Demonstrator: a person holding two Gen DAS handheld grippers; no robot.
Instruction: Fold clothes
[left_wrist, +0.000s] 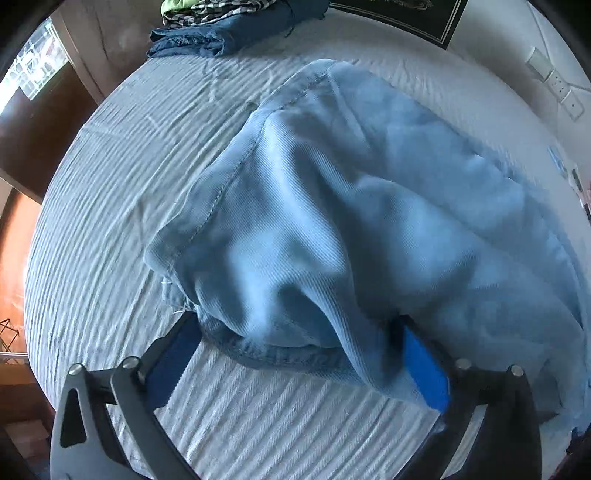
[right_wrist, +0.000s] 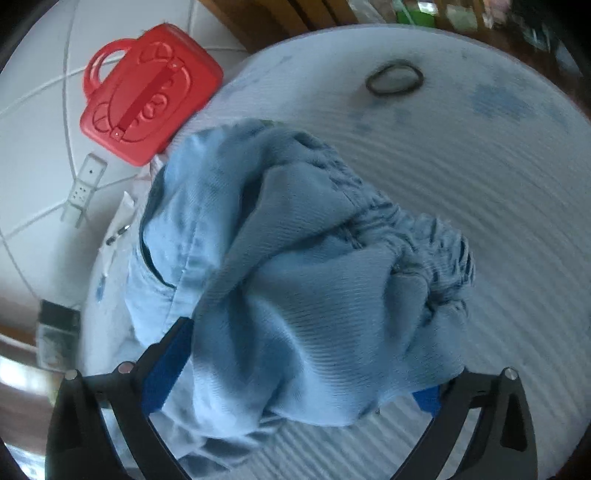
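Note:
A light blue denim garment (left_wrist: 332, 221) lies crumpled on the striped white bed sheet (left_wrist: 129, 184). In the left wrist view its stitched hem sits between the blue pads (left_wrist: 424, 369) of my left gripper (left_wrist: 295, 326), whose jaws stand wide apart, with the fabric draped over the fingertips. The right wrist view shows the same garment (right_wrist: 295, 295), bunched with a gathered waistband and a pocket opening. It is heaped over my right gripper (right_wrist: 306, 354), which is also open wide. The cloth hides the fingertips of both grippers.
A stack of folded clothes (left_wrist: 221, 33) sits at the far end of the bed. A black elastic loop (right_wrist: 395, 77) lies on the sheet. Off the bed edge, on the tiled floor, are a red plastic case (right_wrist: 147, 96) and a white power strip (right_wrist: 83, 188).

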